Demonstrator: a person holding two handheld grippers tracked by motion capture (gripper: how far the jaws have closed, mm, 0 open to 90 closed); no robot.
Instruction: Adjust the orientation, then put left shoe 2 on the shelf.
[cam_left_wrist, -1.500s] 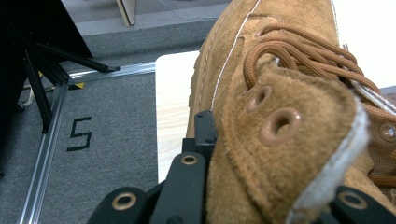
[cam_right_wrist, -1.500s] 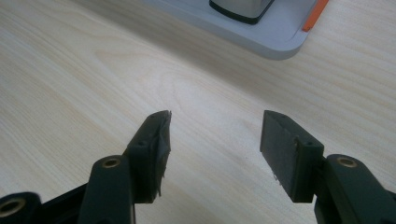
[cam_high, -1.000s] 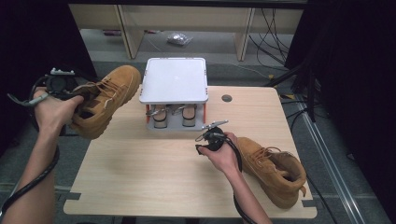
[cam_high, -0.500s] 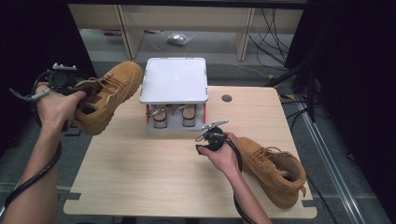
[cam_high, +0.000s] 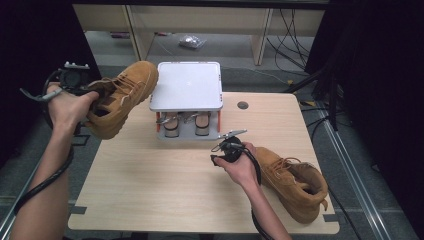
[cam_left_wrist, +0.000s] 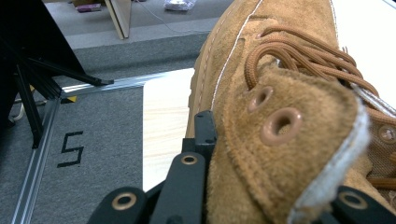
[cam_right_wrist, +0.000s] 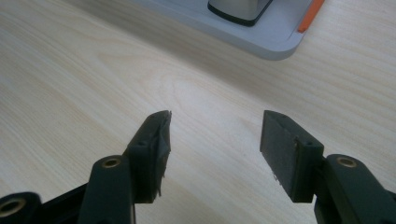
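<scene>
A tan suede lace-up boot (cam_high: 125, 97) hangs in the air over the table's left edge, its toe close to the white stand (cam_high: 187, 87). My left gripper (cam_high: 92, 97) is shut on the boot's collar beside the eyelets. In the left gripper view the boot (cam_left_wrist: 280, 93) rises between the black jaws of the left gripper (cam_left_wrist: 280, 163). A second, matching boot (cam_high: 295, 182) lies on the table at the front right, behind my right hand. My right gripper (cam_high: 221, 151) hovers low over the tabletop in front of the stand. Its jaws (cam_right_wrist: 215, 140) are open and hold nothing.
The white two-level stand has a grey base (cam_right_wrist: 275, 37) with two cylinders (cam_high: 172, 125) under its top plate. The wooden table (cam_high: 150, 185) has a round cable hole (cam_high: 243, 105) at the back right. Shelving and cables stand beyond the table.
My left hand has carried the boot a little to the right and slightly up, closer to the white stand. The right hand has stayed where it was.
</scene>
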